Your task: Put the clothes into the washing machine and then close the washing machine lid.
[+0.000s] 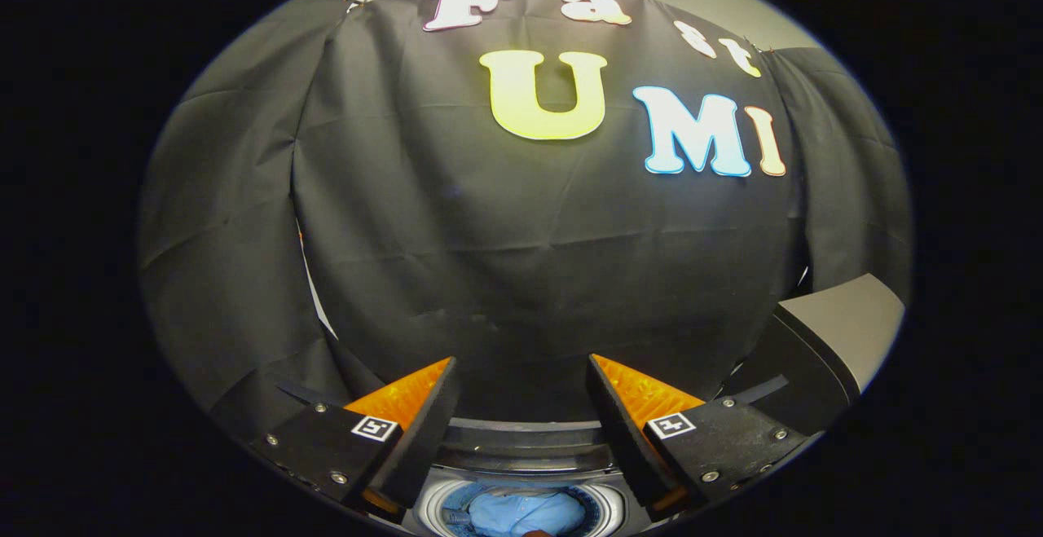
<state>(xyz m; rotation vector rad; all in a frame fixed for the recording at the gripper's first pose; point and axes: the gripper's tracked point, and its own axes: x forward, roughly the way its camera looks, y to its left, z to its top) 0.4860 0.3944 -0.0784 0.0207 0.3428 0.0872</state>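
Both fingers of hand-held gripper (521, 374) apart, empty; clothes (525, 512), apparently blue, inside washing machine (530, 447).

One gripper (521, 407) is showing, its two fingers (424, 431) standing apart on nothing. One washer (521, 451) is sitting below, one blue garment (525, 512) lying in its drum, one raised lid (839, 341) alongside.

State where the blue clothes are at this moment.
In the gripper view, the blue clothes lie inside the washing machine's drum, below and between the fingers of the open gripper.
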